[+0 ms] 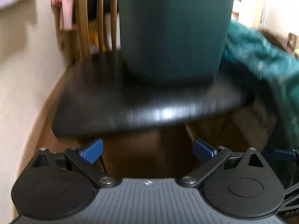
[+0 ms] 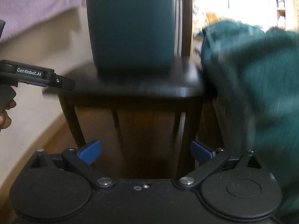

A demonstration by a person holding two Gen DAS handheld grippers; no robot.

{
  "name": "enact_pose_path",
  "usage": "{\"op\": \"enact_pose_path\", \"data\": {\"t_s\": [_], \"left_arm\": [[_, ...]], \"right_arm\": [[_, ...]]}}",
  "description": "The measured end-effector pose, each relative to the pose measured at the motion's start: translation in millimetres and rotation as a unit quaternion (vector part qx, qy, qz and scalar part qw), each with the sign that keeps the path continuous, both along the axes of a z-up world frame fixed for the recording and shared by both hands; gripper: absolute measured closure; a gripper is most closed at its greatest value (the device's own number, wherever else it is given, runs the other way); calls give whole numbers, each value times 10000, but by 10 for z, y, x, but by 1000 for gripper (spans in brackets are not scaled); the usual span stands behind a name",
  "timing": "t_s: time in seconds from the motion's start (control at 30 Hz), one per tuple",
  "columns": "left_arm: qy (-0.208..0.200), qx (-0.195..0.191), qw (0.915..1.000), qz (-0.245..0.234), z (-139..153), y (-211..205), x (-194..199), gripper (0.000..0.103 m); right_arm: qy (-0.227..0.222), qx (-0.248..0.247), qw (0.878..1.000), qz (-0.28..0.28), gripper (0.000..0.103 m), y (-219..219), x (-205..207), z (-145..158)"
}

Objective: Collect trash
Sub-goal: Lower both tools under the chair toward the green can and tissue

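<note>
A tall dark teal bin (image 1: 173, 29) stands on a black stool (image 1: 130, 108); both also show in the right wrist view, bin (image 2: 130, 28) on stool (image 2: 134, 87). My left gripper (image 1: 147, 150) is open and empty, below and in front of the stool's front edge. My right gripper (image 2: 145, 151) is open and empty, low in front of the stool's legs. The left gripper's body (image 2: 37, 76) shows at the left of the right wrist view. Both views are blurred by motion. No trash item is visible.
A teal cloth (image 1: 261, 59) hangs to the right of the stool, also large in the right wrist view (image 2: 252, 84). A wooden chair back (image 1: 97, 18) stands behind the stool. A cream wall (image 1: 22, 74) runs along the left. The floor is wood.
</note>
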State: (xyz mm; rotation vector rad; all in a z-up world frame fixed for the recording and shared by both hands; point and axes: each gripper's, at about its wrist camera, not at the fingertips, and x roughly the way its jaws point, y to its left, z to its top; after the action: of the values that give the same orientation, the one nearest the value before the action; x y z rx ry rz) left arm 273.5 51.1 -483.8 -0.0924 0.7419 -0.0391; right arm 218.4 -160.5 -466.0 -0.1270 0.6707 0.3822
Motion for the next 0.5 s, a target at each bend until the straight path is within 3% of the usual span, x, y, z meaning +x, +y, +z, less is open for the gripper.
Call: {"op": "enact_pose_path", "data": {"t_s": [0.2, 0.5], "left_arm": [[721, 101, 9973, -55, -904, -248, -61, 1], [1725, 262, 9832, -526, -2048, -933, -176, 1]], "right_arm": [[551, -511, 9969, -230, 0, -34, 70, -748], [1614, -393, 9814, -965, 1, -304, 546, -1579]]}}
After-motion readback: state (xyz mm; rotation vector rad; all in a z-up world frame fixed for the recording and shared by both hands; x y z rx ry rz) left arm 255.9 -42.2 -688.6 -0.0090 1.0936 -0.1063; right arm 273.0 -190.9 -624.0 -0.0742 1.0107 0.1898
